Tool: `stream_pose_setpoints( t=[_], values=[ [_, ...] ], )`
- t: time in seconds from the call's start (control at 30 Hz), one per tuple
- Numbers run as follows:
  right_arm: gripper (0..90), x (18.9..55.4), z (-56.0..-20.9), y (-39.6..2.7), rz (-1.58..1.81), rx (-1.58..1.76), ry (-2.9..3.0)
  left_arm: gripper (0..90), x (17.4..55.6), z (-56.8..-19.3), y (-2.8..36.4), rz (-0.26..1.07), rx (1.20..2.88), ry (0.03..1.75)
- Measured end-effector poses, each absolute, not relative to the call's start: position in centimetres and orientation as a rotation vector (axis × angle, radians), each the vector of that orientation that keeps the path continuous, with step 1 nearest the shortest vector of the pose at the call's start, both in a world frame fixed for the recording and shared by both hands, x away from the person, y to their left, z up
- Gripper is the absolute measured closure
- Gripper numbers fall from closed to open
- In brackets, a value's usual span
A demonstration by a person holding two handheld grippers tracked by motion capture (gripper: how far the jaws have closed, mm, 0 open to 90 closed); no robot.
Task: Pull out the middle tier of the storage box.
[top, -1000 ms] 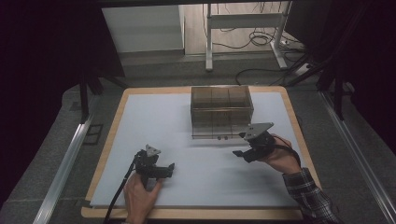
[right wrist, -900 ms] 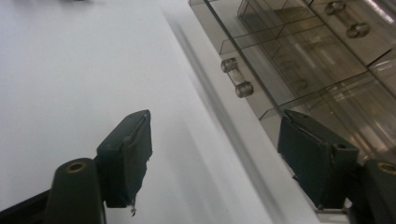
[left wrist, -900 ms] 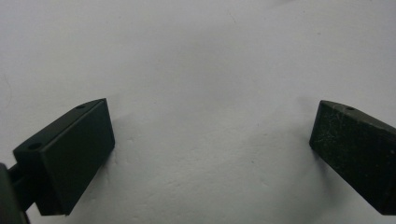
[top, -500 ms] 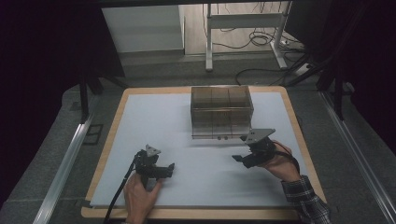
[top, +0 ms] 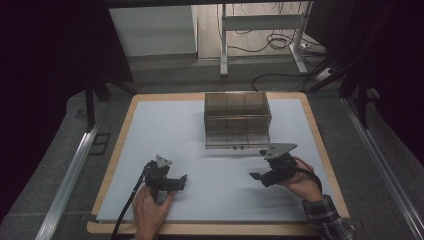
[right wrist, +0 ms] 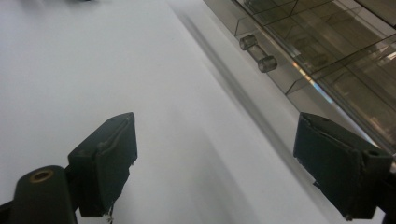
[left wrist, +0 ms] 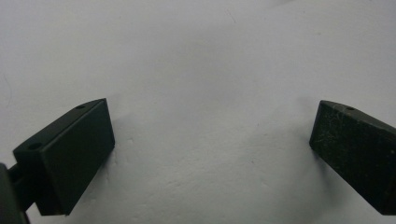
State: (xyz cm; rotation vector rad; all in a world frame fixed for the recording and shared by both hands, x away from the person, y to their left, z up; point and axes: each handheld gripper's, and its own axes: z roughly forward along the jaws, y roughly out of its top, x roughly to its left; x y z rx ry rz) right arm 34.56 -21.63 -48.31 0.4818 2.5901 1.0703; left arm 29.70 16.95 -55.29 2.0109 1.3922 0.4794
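From the high view, your drawer box stands at the far middle of the white mat, a clear smoky plastic case with dividers showing through its top. Your right gripper sits just in front of the box's near right corner, apart from it, and its jaws have just been opening with nothing between them. Your left gripper rests low on the mat, well apart from the box. The box looks stiff, light and smooth, so I judge it would slide on the mat rather than resist a pull, and thin clear walls like these could crack under a hard pinch. No brand, label or writing can be read in this view.

In the left gripper view, your left gripper has its jaws spread wide over bare mat, holding nothing.

In the right gripper view, your right gripper is wide and empty, with the box front running along the upper right. Two small clear knobs stick out of that front; I judge those the place to take hold, pinching one squarely, since the flat walls offer the pads nothing. The knobs look slick and short, so a shallow grip may slip off. You may need the other gripper to steady the case while you pull. No lettering shows here either.
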Motion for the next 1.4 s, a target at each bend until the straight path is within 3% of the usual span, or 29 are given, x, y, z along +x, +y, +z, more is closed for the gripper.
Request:
stream_pose_setpoints(
  t=[0.6, 1.4],
  values=[
    [1.6, 32.4, -49.3, -23.2, 1.111, 0.513, 2.593, 0.0, 29.7, -55.3, 16.9, 0.479, 2.01, 1.393],
    [0.0, 31.5, -52.2, -25.7, 1.083, 0.671, 2.589, 0.0, 29.7, -55.3, 16.9, 0.479, 2.01, 1.392]
  ],
)
